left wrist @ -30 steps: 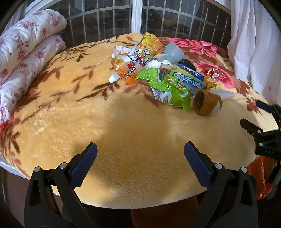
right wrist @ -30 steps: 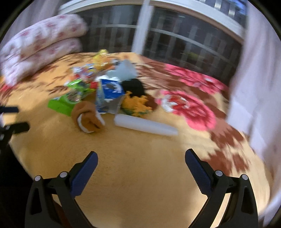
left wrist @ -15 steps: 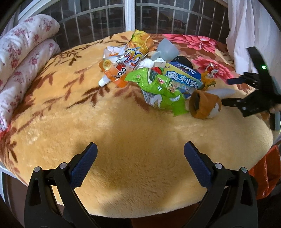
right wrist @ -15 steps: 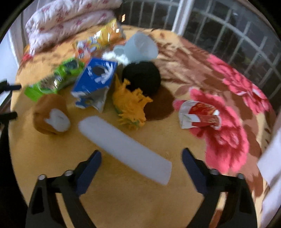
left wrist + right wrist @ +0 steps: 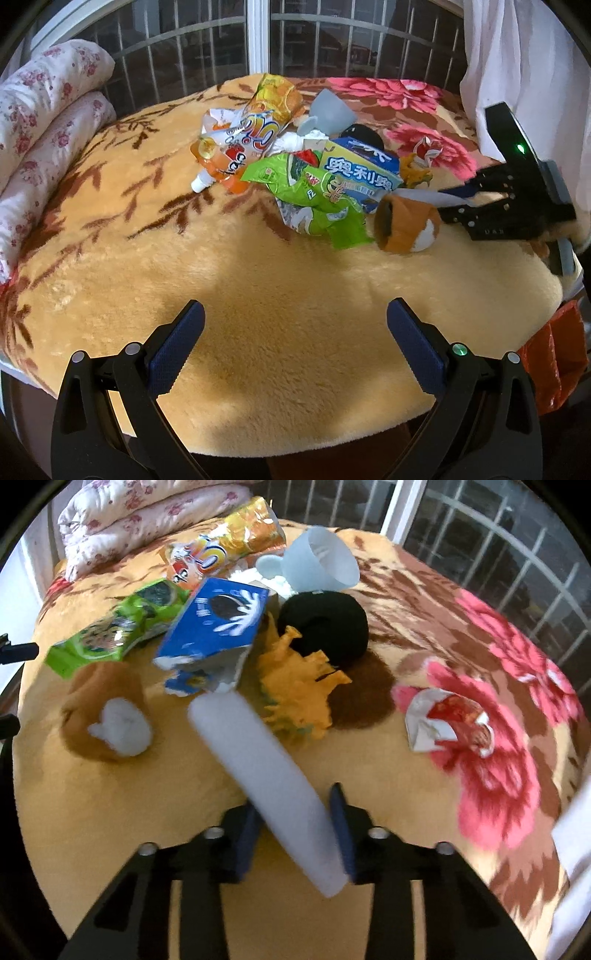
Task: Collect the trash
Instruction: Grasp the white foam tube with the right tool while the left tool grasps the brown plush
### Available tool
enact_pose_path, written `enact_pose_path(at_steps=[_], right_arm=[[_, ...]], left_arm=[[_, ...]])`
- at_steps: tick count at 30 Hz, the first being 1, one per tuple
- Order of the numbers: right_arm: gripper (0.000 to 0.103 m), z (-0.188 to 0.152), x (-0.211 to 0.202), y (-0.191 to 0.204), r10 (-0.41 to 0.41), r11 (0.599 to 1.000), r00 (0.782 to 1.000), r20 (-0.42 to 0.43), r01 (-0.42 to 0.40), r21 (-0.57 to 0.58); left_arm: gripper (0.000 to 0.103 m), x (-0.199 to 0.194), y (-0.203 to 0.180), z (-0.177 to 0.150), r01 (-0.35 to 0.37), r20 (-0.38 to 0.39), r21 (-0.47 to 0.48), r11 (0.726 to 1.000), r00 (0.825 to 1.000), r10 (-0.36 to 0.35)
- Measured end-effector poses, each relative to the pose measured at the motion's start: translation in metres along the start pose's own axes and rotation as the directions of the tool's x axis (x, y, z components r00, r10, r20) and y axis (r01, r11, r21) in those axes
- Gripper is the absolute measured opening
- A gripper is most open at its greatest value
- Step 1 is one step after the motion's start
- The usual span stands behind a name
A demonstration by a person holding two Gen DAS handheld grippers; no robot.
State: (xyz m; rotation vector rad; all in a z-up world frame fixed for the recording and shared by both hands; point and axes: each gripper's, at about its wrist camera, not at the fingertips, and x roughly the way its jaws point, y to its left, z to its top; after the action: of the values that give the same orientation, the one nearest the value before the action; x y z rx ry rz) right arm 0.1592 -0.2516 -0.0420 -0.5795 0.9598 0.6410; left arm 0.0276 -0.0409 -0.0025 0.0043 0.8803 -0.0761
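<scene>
On the yellow plush blanket point(image 5: 258, 280) lies a pile of trash: an orange snack bag point(image 5: 258, 122), a green wrapper point(image 5: 314, 195), a blue cookie box point(image 5: 218, 624), a pale blue cup point(image 5: 321, 565), a black ball point(image 5: 325, 624), a yellow crumpled piece point(image 5: 295, 690), a brown bundle point(image 5: 107, 712) and a red-white wrapper point(image 5: 447, 720). My right gripper point(image 5: 295, 827) is closing on the near end of a long white foam strip point(image 5: 258, 760), both pads against it. It also shows at the right in the left wrist view, right gripper point(image 5: 456, 201). My left gripper point(image 5: 295, 332) hangs open over the blanket's near edge, nothing between its fingers.
A folded floral quilt point(image 5: 44, 110) lies at the far left. A barred window point(image 5: 258, 37) runs behind the bed and a white curtain point(image 5: 517, 55) hangs at the right. An orange bag point(image 5: 554, 362) hangs below the bed's right edge.
My right gripper dropped onto the white foam strip and its jaws closed from wide open around the strip's end. The left gripper stayed open and barely shifted.
</scene>
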Motion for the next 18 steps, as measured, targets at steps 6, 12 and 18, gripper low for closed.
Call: enact_pose_path(at_steps=[6, 12, 18], right_arm=[[0.020, -0.027, -0.054, 0.014, -0.058, 0.976, 0.992, 0.115, 0.032, 0.217], [0.020, -0.085, -0.117, 0.024, -0.112, 0.858, 0.942, 0.315, -0.068, 0.508], [0.021, -0.133, -0.130, 0.044, -0.207, 0.796, 0.928, 0.309, -0.024, 0.605]], left_arm=[[0.096, -0.010, -0.013, -0.001, 0.060, 0.062, 0.025, 0.998, 0.996, -0.062], [0.096, -0.005, -0.062, 0.011, 0.136, 0.153, 0.142, 0.980, 0.976, -0.158], [0.096, 0.016, -0.105, 0.031, 0.060, 0.186, 0.284, 0.957, 0.976, -0.117]])
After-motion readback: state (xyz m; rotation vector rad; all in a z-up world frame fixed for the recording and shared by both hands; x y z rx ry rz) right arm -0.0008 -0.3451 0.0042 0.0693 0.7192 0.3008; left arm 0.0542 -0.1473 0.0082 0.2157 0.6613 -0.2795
